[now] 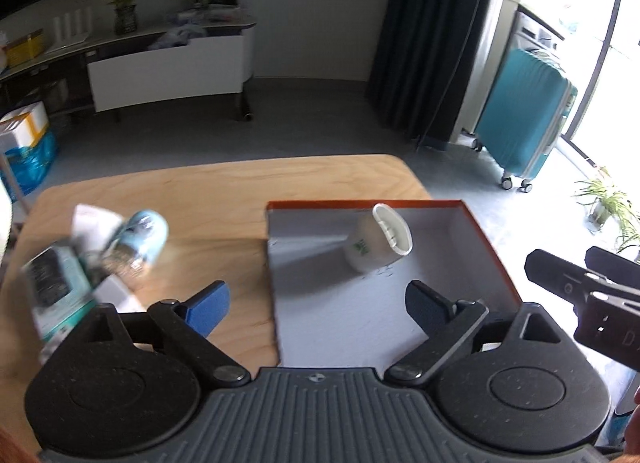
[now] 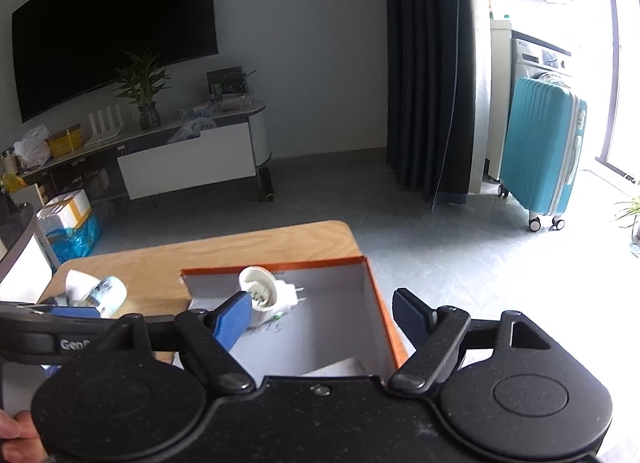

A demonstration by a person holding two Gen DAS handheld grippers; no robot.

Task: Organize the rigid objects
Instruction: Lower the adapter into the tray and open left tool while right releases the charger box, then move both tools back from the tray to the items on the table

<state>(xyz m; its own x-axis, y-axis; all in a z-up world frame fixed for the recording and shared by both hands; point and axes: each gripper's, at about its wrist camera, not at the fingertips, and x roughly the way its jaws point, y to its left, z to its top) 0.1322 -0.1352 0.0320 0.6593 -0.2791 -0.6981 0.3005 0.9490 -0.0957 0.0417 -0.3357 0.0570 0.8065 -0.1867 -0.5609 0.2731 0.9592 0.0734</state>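
Observation:
An orange-rimmed box (image 1: 360, 203) with a grey inside stands on the right part of a wooden table (image 1: 200, 191). A white plug adapter (image 1: 378, 239) lies on its side in the box's far half, touching neither gripper. My left gripper (image 1: 318, 303) hovers open over the box's near left edge with nothing between its blue fingers. In the right wrist view my right gripper (image 2: 322, 313) is open over the box (image 2: 280, 265), nothing held, its left finger in front of the adapter (image 2: 266, 295). Part of the right gripper's black body (image 1: 580, 295) shows at the left wrist view's right edge.
A blurred pile lies on the table's left: a pale blue and clear bottle (image 1: 136, 243), a teal packet (image 1: 56, 287) and white paper. Beyond the table are grey floor, a teal suitcase (image 1: 524, 119), a dark curtain and a low TV cabinet (image 2: 184, 159).

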